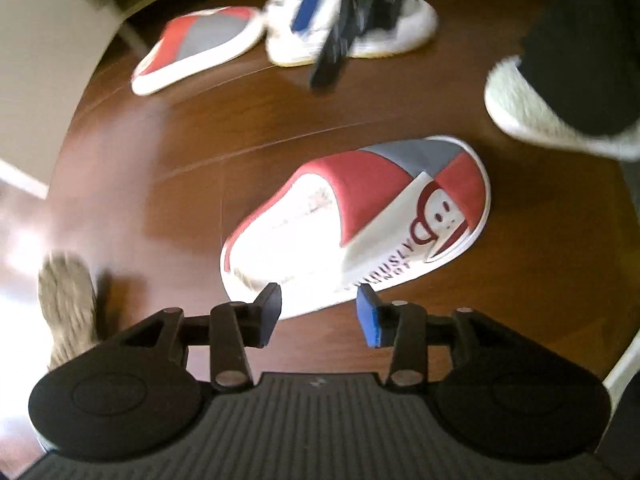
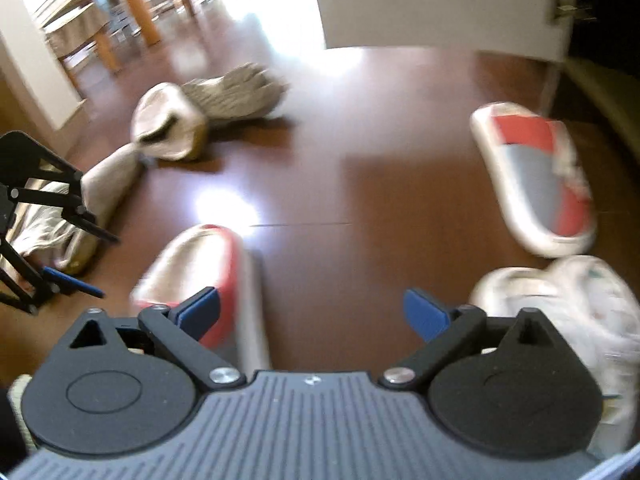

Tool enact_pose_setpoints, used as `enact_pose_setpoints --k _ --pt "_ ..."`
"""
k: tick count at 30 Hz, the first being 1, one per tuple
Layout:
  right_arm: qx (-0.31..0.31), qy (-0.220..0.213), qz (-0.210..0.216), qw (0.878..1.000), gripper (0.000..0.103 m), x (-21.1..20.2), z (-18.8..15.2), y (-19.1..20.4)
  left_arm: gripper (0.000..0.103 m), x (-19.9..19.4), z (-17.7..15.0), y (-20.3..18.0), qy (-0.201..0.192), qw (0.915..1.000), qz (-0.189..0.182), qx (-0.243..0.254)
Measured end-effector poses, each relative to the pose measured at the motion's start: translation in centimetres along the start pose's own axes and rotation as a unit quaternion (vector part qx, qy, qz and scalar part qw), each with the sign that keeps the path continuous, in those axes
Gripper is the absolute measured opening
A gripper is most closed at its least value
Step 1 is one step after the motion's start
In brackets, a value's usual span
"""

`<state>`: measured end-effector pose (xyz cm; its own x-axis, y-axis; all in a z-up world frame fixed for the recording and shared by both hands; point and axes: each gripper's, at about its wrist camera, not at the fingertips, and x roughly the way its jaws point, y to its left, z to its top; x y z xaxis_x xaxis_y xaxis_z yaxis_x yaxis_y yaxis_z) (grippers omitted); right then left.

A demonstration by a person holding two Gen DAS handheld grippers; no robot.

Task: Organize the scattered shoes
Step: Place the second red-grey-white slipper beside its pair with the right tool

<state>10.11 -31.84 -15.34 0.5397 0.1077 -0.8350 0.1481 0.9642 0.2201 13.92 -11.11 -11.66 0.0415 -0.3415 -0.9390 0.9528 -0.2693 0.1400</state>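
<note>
A: Stock count, shoes on the floor (image 2: 320, 160)?

B: Near slipper (image 1: 352, 224) mid-floor, apart from its mate (image 1: 196, 48), which touches the white sneaker (image 1: 352, 24) by the wall edge. Furry pair (image 2: 208, 112) lies askew, well apart. Sorting looks unfinished.

A: Tongs?

B: Left gripper (image 1: 320, 314) parted, empty, over the slipper's heel. Right gripper (image 2: 312, 314) wide, empty. Bare boards between.
</note>
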Motion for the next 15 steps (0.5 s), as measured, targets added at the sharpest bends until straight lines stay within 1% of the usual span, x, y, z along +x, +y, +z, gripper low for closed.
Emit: enact_pose_setpoints --k 1,2,3,4,5,6,8,9,13,15 --pt "-0.002 0.007 0.002 1.0 0.08 0.9 0.5 0.9 0.052 -0.1 -0.2 0.0 -0.003 0.9998 -0.003 -0.019" --pt "-0.004 0.016 0.004 1.0 0.068 1.8 1.0 1.7 0.053 -0.2 -0.5 0.0 -0.006 0.9993 -0.006 -0.037" --pt "-0.005 0.026 0.005 1.0 0.065 2.8 1.4 2.4 0.053 -0.3 -0.7 -0.1 -0.008 0.9984 -0.01 -0.056" --pt "-0.006 0.053 0.004 0.999 0.061 4.2 1.8 3.1 0.053 -0.5 -0.9 -0.1 -0.011 0.9971 -0.013 -0.075" --pt "-0.006 0.094 0.001 0.996 0.058 6.2 2.2 3.9 0.053 -0.6 -1.2 -0.1 -0.014 0.9954 -0.016 -0.093" --pt "0.0 0.122 0.003 0.992 0.057 7.7 2.4 4.2 0.053 -0.7 -1.4 -0.1 -0.017 0.9934 -0.019 -0.112" --pt "0.016 0.149 0.011 0.989 0.021 9.6 2.4 4.3 0.053 -0.9 -1.8 -0.1 -0.022 0.9883 -0.025 -0.149" --pt "0.014 0.151 0.01 0.988 0.015 10.0 2.5 4.3 0.053 -0.9 -1.8 0.1 -0.025 0.987 -0.022 -0.157" --pt "0.002 0.134 0.013 0.991 0.013 10.5 4.7 2.3 0.053 -0.6 -1.7 1.3 -0.035 0.9825 -0.006 -0.183" --pt "-0.008 0.099 -0.027 0.995 0.013 10.2 6.9 0.1 0.053 -0.4 -1.6 1.9 -0.041 0.9798 0.002 -0.196"
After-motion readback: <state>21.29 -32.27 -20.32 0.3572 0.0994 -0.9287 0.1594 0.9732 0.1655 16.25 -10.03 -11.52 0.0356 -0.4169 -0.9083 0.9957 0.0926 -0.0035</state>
